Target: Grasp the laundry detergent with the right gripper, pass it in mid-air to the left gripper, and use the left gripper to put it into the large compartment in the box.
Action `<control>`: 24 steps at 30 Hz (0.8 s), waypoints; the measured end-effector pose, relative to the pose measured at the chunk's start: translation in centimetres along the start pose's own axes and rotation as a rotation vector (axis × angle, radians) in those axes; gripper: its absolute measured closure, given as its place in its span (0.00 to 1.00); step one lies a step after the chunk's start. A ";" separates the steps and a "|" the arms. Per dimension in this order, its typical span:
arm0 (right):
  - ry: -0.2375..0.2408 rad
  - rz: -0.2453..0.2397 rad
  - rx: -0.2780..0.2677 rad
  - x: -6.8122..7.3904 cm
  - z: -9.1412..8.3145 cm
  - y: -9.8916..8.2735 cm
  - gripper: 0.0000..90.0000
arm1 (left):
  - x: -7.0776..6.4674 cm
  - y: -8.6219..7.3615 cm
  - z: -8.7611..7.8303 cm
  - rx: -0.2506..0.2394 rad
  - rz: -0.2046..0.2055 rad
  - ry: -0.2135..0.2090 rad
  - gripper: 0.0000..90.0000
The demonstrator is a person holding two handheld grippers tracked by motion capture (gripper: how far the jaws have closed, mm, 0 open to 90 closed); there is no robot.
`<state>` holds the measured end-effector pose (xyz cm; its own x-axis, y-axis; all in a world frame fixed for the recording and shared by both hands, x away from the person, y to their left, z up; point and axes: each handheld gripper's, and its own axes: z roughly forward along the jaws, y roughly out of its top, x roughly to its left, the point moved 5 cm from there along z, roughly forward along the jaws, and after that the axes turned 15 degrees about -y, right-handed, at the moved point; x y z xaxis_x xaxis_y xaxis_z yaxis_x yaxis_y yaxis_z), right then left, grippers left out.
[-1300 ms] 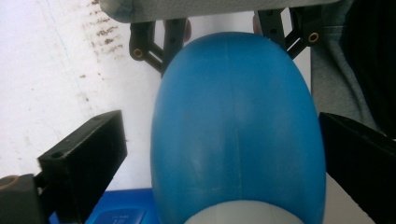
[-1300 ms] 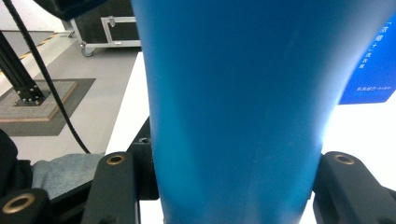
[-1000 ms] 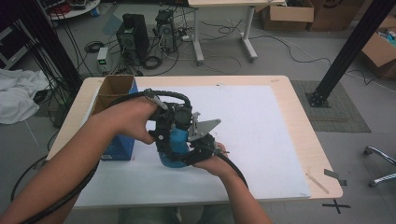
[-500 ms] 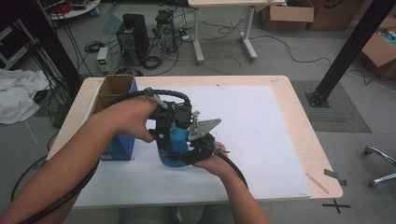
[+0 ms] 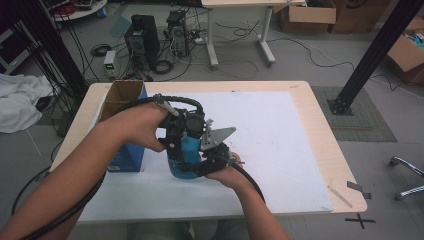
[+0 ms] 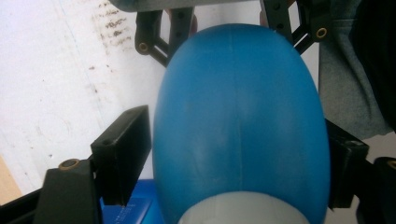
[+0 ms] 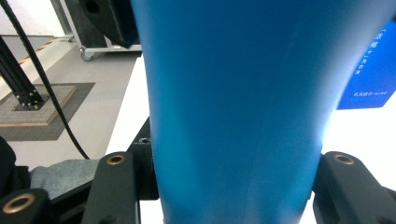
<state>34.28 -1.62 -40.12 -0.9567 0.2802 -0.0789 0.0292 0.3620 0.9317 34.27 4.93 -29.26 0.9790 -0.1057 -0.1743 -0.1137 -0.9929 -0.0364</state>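
Note:
A blue plastic bottle (image 5: 186,151) stands on the white mat near the table's front, held from both sides. My left gripper (image 5: 181,131) comes in from the left and above. In the left gripper view its pads (image 6: 125,148) press the rounded blue body (image 6: 238,121), with a white part of the bottle nearest the camera. My right gripper (image 5: 209,162) reaches in from the front right, its grey plate above it. In the right gripper view its jaws flank the bottle (image 7: 233,102) low on the body and close on it.
An open cardboard box with blue sides (image 5: 127,102) stands just left of the bottle, and its printed blue side (image 7: 370,77) appears in the right gripper view. The white mat (image 5: 285,135) covers most of the wooden table (image 5: 322,107). Cables trail off both grippers toward the front edge.

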 end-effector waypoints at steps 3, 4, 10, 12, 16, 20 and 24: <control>0.005 0.004 -0.001 0.1 0.0 0.1 0.50 | -0.1 0.0 0.0 0.000 0.001 -0.001 0.29; 0.005 0.005 -0.002 0.1 0.0 0.1 0.50 | -0.1 0.0 0.0 -0.002 0.001 -0.004 0.30; 0.004 0.004 -0.003 0.1 0.1 0.1 0.50 | -0.2 -0.1 0.0 0.005 -0.007 -0.010 0.33; 0.002 0.004 -0.005 0.1 0.1 0.1 0.50 | -0.2 -0.1 0.0 0.007 -0.004 -0.011 0.36; 0.004 0.012 0.006 0.2 0.0 0.1 0.50 | -0.2 0.0 0.0 0.003 -0.003 -0.013 0.38; 0.001 0.000 -0.003 0.2 0.2 0.1 0.50 | -0.2 -0.1 0.1 0.012 -0.015 -0.033 0.42; 0.001 0.001 0.001 0.2 0.3 0.0 0.50 | -0.2 -0.1 0.2 0.016 -0.026 -0.035 0.43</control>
<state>34.13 -1.33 -40.25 -0.9570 0.2794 -0.0776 0.0303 0.3625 0.9315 34.04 5.07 -29.41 0.9752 -0.0780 -0.2070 -0.0917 -0.9941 -0.0573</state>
